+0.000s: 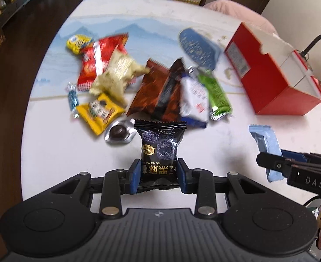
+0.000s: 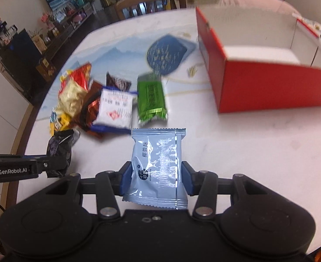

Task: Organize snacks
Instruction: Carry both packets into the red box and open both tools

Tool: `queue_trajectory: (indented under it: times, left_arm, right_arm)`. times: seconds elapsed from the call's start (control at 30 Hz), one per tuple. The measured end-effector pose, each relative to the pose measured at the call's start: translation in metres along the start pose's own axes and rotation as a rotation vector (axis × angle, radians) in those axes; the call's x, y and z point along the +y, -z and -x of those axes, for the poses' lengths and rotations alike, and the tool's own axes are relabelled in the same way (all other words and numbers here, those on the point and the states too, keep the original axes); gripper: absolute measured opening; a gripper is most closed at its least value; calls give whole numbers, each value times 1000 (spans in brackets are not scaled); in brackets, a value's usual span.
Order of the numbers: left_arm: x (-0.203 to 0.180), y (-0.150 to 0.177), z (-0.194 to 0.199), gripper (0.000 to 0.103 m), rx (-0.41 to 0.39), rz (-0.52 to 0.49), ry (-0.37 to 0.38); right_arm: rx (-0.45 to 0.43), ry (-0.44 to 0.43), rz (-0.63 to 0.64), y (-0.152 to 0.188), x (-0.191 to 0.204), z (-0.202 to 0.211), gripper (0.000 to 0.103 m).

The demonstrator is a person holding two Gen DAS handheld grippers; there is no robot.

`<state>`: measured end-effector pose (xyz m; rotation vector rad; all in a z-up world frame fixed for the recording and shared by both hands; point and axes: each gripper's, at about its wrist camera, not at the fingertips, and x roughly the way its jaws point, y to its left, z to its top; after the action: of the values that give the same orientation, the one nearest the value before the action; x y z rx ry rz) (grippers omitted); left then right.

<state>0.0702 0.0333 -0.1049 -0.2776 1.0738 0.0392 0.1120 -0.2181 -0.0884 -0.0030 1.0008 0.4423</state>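
My left gripper (image 1: 158, 175) is shut on a black snack packet (image 1: 160, 148) with gold lettering, lifted above the white table (image 1: 62, 170). My right gripper (image 2: 157, 178) is shut on a light blue snack packet (image 2: 158, 166), also off the table. Each gripper shows in the other's view: the right one (image 1: 269, 163) with the light blue packet (image 1: 267, 140), the left one (image 2: 51, 166) with the black packet (image 2: 59, 150). An open red box (image 2: 269, 89) with a white inside stands at the right. A pile of loose snacks (image 1: 151, 87) lies in the middle.
The pile holds red, yellow, brown, white and green packets (image 2: 151, 97) and a foil-wrapped chocolate (image 1: 119, 132). A blue oval pouch (image 1: 198, 48) lies beyond them. Wooden chairs (image 2: 151, 2) stand at the table's far edge, a pink cushion (image 2: 254, 2) behind the box.
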Motion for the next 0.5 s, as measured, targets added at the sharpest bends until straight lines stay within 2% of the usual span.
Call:
queue_trajectory:
  times: [0.17, 0.5]
  left_arm:
    - [-27, -15, 25, 34, -72, -53, 6]
    - [-86, -57, 43, 34, -142, -113, 41]
  right_arm:
    - [-74, 3, 19, -20, -9, 26, 46]
    - [-174, 40, 32, -64, -49, 55, 46]
